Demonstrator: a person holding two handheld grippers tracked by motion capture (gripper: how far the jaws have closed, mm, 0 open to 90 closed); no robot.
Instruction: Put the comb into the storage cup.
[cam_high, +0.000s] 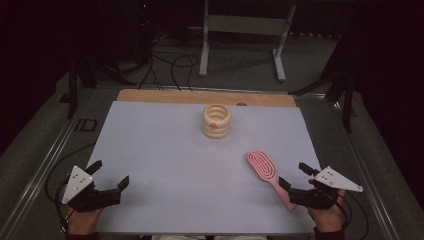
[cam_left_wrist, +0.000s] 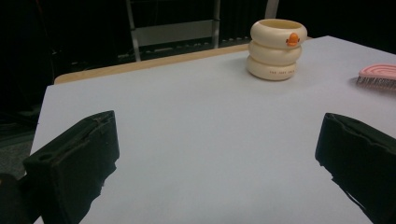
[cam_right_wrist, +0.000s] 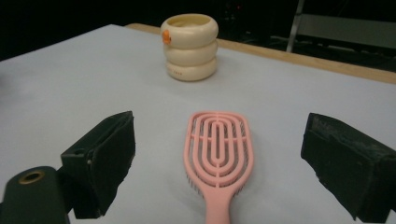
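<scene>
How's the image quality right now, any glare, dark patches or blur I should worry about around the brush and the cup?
High view: dim and slightly soft, surroundings nearly black, no glare on the white mat. Right gripper view: pink brush sharp and evenly lit between the open right tool; cream cup a bit softer. Left gripper view: left tool open, its near jaws blurred; cup clear, faint shadow at its base.

Text check | I see small reddish lettering on the cream ringed cup's (cam_left_wrist: 274, 49) bottom ring, too tiny to read | "ID" mark (cam_high: 86, 125) beside the table's left rail
</scene>
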